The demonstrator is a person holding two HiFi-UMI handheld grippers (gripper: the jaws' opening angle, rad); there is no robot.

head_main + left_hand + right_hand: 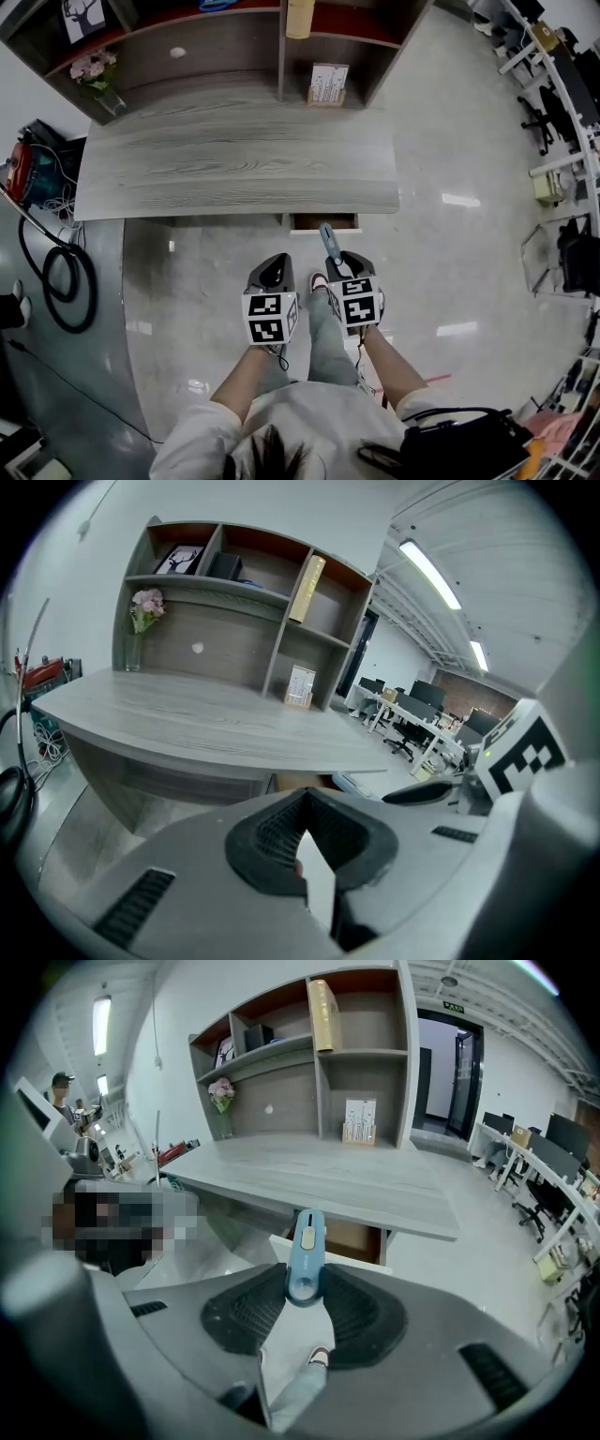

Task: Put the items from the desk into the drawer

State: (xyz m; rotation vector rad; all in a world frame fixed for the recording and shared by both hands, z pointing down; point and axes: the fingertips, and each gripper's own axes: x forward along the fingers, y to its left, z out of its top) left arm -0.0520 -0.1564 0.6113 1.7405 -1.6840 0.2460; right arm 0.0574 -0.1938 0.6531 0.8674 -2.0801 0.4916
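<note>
Pinching a blue utility knife (306, 1252) by its butt end, the right gripper (305, 1290) has its jaws clenched on the handle. The slider end sticks out ahead, probably so it can go into the drawer tip first. Knife and gripper are off the desk, in the air just short of its front edge, near the front right corner.

Straight ahead of the blade end, the drawer (349, 1238) stands partly pulled out from under that edge. The strip of brown bottom that shows looks bare; the rest is hidden beneath the desktop.

The left gripper (305, 836) hangs just beside the right one, jaws closed together on nothing, apparently idle.

The desk (234, 159) carries no loose items across its top. Along its back edge, a shelf unit (281, 37) holds a vase of flowers (95, 71) toward the back left corner and a small card stand (328, 83) toward the right.
</note>
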